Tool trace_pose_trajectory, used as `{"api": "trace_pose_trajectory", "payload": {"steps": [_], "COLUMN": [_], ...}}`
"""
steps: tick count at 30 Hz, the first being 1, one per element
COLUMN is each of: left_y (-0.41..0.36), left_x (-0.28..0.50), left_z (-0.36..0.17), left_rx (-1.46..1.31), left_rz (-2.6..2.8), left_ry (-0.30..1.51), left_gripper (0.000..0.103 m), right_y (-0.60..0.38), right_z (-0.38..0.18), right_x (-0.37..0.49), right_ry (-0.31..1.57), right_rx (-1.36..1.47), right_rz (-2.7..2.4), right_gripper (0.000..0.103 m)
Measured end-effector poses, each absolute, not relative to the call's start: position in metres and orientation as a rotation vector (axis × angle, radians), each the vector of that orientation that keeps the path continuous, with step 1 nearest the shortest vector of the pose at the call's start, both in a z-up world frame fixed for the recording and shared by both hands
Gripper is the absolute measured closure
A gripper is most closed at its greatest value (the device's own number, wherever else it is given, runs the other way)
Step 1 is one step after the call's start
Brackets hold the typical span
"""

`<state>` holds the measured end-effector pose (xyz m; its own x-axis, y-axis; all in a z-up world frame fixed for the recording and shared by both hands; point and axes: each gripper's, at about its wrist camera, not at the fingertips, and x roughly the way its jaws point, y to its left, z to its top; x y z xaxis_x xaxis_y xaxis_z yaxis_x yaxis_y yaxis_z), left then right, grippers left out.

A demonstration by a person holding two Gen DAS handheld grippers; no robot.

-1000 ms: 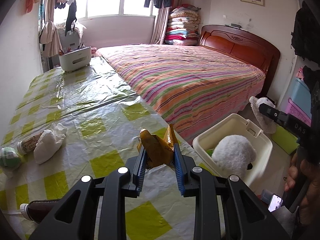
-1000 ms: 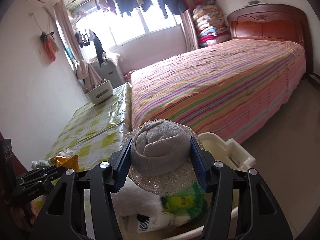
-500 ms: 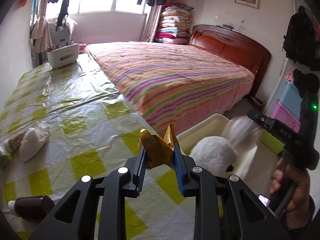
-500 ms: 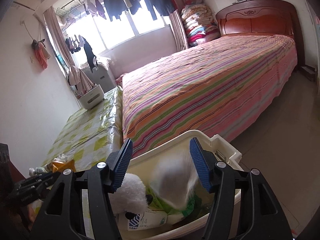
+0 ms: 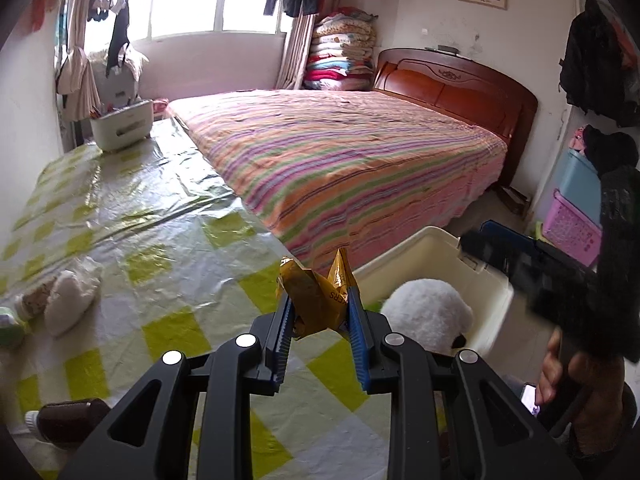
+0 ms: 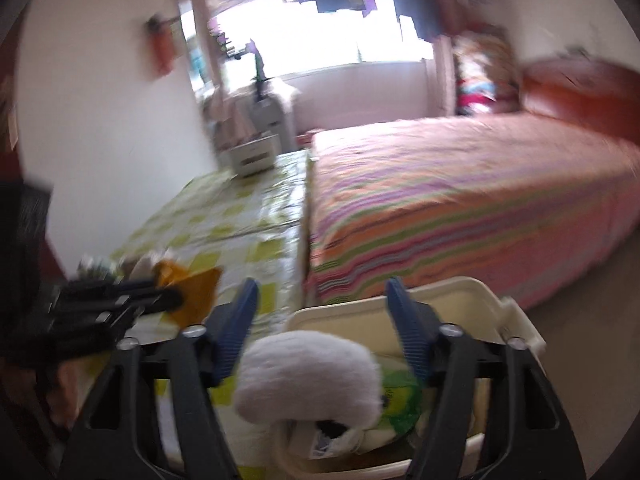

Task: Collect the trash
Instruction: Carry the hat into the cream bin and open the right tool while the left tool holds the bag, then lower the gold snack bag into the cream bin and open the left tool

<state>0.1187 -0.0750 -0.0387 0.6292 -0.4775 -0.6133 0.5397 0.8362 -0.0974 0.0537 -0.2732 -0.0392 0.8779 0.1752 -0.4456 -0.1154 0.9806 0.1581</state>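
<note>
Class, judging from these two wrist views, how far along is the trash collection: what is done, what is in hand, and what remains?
Done: the bin already holds a white fluffy item and green packaging. The right gripper is empty, its jaws just opened. In hand: the left gripper pinches a gold wrapper beside the bin. Left: a white wad, a brown bottle and a small bottle on the table.

Left gripper [image 5: 320, 316]: matte black plastic frame with triangular cut-outs, four round silver screw heads across the linkage, blue ribbed pads on both fingers [image 5: 358, 332]. Right gripper [image 6: 322, 312]: same build (blurred in its own view), black arms, silver screws, blue ridged pads. Hand [image 5: 580, 384] wraps a black handle; no sleeve visible.
</note>
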Motion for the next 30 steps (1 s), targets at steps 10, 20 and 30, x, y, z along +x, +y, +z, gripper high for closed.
{"api": "trace_pose_trajectory", "payload": {"steps": [10, 20, 30], "left_y": [-0.081, -0.098, -0.095], "left_x": [0.114, 0.105, 0.108], "left_z": [-0.034, -0.03, -0.028], "left_rx": [0.099, 0.114, 0.112], "left_rz": [-0.607, -0.643, -0.619], "left_ry": [0.67, 0.665, 0.661], "left_gripper": [0.078, 0.078, 0.077], "right_y": [-0.241, -0.281, -0.259], "right_z": [-0.065, -0.054, -0.076], "right_x": [0.065, 0.055, 0.063], "right_ry": [0.599, 0.548, 0.639], "right_rx": [-0.101, 0.04, -0.233], "right_rz": [0.11, 0.111, 0.019], "right_gripper": [0.032, 0.031, 0.03]}}
